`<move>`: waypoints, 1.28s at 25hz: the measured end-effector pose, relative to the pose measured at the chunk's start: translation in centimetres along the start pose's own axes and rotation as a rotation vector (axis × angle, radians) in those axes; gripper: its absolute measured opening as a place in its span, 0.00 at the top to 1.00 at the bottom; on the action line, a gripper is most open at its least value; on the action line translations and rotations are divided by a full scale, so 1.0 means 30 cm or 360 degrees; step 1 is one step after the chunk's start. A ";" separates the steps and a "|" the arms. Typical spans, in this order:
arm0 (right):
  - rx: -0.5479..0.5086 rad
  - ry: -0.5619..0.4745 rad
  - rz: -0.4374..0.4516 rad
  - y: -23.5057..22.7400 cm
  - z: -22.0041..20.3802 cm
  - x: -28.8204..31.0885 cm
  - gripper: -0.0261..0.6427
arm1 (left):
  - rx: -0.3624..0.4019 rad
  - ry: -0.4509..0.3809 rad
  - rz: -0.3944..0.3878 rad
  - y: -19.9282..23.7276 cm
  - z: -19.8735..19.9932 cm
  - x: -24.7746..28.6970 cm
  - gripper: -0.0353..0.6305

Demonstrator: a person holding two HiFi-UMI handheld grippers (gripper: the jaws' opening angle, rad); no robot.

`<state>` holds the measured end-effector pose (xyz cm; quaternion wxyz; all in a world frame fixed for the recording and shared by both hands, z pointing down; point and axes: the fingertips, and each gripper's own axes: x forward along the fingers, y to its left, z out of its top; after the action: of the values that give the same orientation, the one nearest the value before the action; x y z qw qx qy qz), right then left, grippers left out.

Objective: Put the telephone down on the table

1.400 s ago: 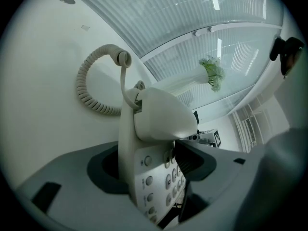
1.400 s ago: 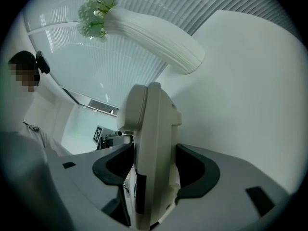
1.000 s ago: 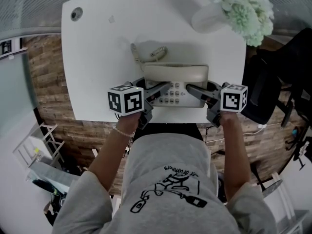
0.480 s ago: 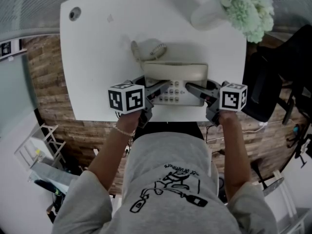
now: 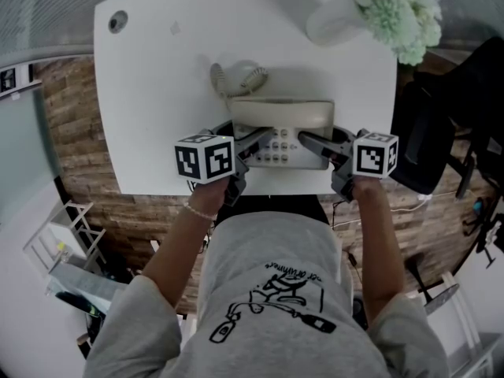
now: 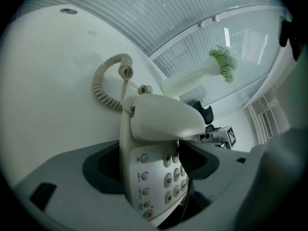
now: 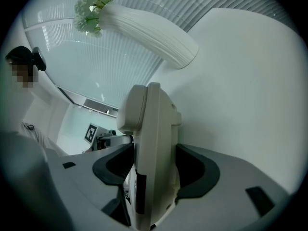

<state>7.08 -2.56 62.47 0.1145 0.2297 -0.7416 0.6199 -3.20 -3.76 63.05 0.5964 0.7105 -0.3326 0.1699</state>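
A beige telephone rests on the white table near its front edge, handset on its cradle and coiled cord lying behind it. My left gripper reaches round the phone's left end. In the left gripper view the keypad stands between the jaws, which are opening, with a dark gap at the left pad. My right gripper is at the phone's right end. In the right gripper view both pads lie against the phone's body.
A white ribbed vase with pale green flowers lies at the table's far right corner. A round cable hole sits at the far left corner. A black chair stands right of the table, and my body is close to the front edge.
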 end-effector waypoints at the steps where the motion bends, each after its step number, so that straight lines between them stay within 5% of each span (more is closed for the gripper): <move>1: 0.0001 0.0000 -0.0004 -0.002 -0.001 -0.001 0.54 | 0.0001 -0.0002 0.0004 0.000 -0.001 0.000 0.45; 32: 0.0046 -0.0032 -0.0012 -0.013 -0.007 0.007 0.54 | 0.0033 -0.0002 0.0211 0.026 -0.012 -0.010 0.41</move>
<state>7.06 -2.46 62.96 0.1060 0.2402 -0.7327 0.6278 -3.90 -3.38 63.52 0.5762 0.6931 -0.3776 0.2121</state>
